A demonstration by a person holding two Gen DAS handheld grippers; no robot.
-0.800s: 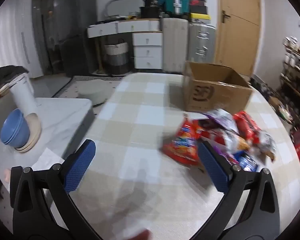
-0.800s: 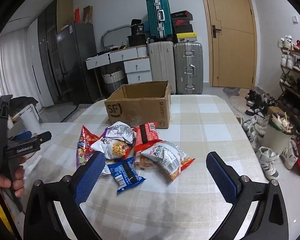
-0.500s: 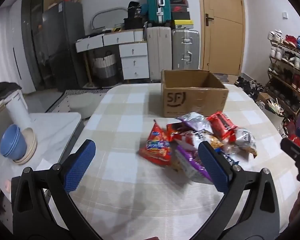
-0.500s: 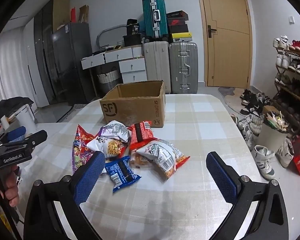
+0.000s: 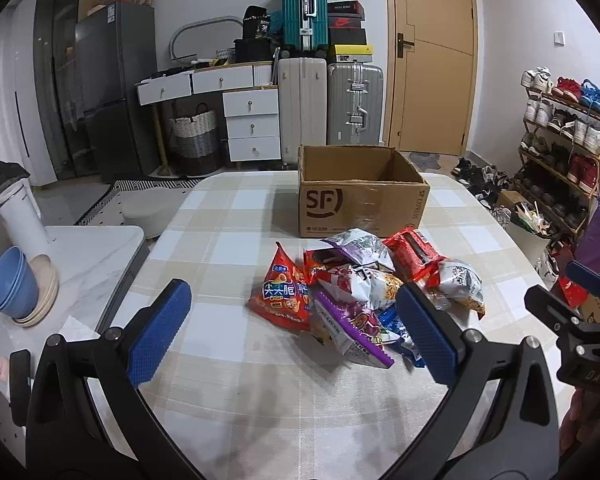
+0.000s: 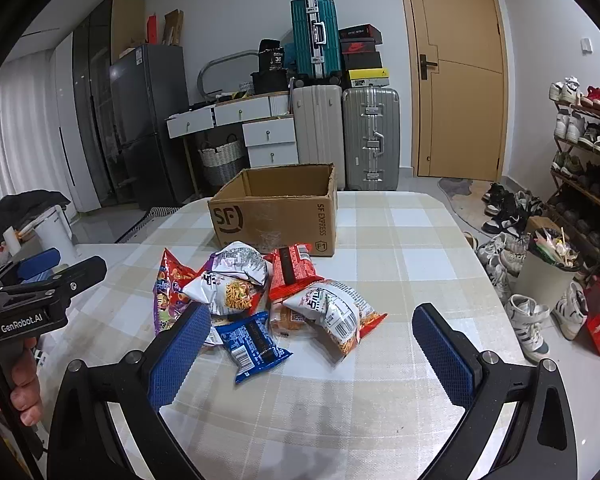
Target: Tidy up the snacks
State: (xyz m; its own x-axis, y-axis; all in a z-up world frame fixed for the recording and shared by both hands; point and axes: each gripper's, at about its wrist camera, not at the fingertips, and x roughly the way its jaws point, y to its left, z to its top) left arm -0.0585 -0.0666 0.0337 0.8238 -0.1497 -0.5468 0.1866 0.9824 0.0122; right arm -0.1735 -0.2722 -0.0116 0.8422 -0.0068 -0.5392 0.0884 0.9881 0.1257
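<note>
We saw a matt brown cardboard box (image 6: 276,216), glossy crinkled foil snack bags (image 6: 260,296), a checked woven cloth on the table (image 6: 400,264), dimpled blue rubbery pads (image 6: 180,350) on matt black plastic gripper arms, ribbed metal suitcases (image 6: 370,136), a smooth wooden door (image 6: 456,80).

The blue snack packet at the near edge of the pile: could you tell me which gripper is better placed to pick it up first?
Probably the right gripper: it is open and empty, and the blue snack packet lies between its fingers. From the left gripper, a finger partly hides the packet.
</note>
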